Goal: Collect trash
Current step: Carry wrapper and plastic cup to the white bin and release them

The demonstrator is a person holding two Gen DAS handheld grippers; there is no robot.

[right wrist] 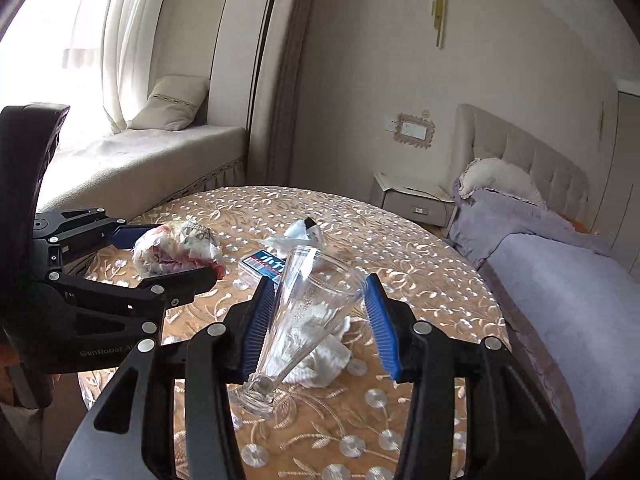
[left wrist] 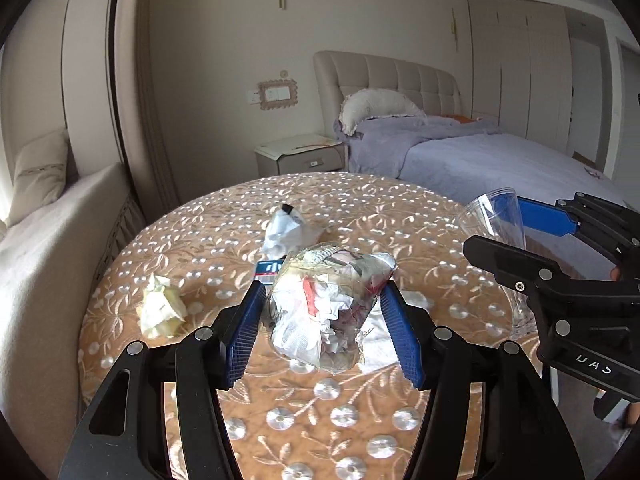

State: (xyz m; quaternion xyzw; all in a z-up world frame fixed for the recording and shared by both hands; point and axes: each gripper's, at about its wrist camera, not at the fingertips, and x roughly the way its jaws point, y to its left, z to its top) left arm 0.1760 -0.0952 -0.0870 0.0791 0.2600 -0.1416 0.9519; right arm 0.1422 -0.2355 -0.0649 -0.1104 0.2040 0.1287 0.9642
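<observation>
My left gripper (left wrist: 322, 294) is shut on a clear plastic cup stuffed with crumpled paper trash (left wrist: 324, 304), held above the round table (left wrist: 224, 216); the cup also shows in the right wrist view (right wrist: 176, 248). My right gripper (right wrist: 318, 290) is shut on an empty tall clear glass (right wrist: 298, 312), tilted, its base near the table. The glass also shows in the left wrist view (left wrist: 496, 220). On the table lie a yellowish paper wad (left wrist: 162, 312), a white wrapper with a black tip (left wrist: 286, 228), a blue-and-white small box (right wrist: 262, 266) and a white crumpled tissue (right wrist: 324, 354).
The table has an orange embroidered cloth under a clear cover. A window seat with a cushion (right wrist: 172, 102) lies to the left. A bed with a purple blanket (left wrist: 480, 156) and a nightstand (left wrist: 300, 156) stand behind and to the right.
</observation>
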